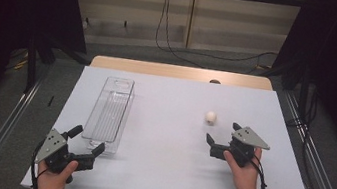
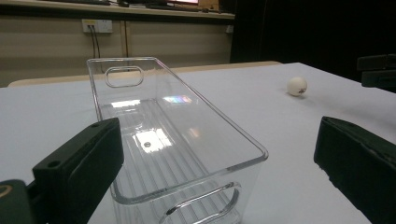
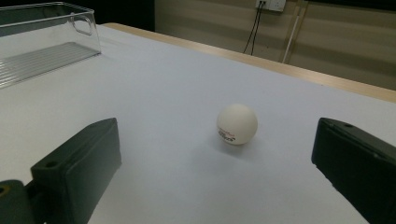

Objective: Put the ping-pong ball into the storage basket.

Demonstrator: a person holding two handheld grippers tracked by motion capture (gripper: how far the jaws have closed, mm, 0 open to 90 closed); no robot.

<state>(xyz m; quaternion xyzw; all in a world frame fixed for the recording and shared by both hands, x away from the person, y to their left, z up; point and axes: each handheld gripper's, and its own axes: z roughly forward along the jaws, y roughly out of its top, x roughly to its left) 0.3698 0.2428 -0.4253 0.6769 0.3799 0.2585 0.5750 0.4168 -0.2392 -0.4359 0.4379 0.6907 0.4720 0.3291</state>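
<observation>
A small white ball [image 1: 210, 117] lies on the white table [image 1: 163, 149], right of centre. My right gripper [image 1: 223, 133] stands open just short of it, with nothing between its jaws. In the right gripper view the ball [image 3: 237, 123] sits ahead of the open jaws, slightly right of their middle, and carries small printed lettering. A clear plastic bin [image 1: 109, 113], long and empty, lies on the left half of the table. My left gripper [image 1: 87, 140] is open at the bin's near end. The left gripper view looks along the bin [image 2: 177, 135], with the ball [image 2: 297, 86] far off to the right.
The white sheet covers a wooden tabletop whose far edge [image 1: 180, 71] shows behind it. Cables [image 1: 166, 28] hang down the back wall. Metal rails [image 1: 5, 125] run along the floor on both sides. Black curtains flank the table.
</observation>
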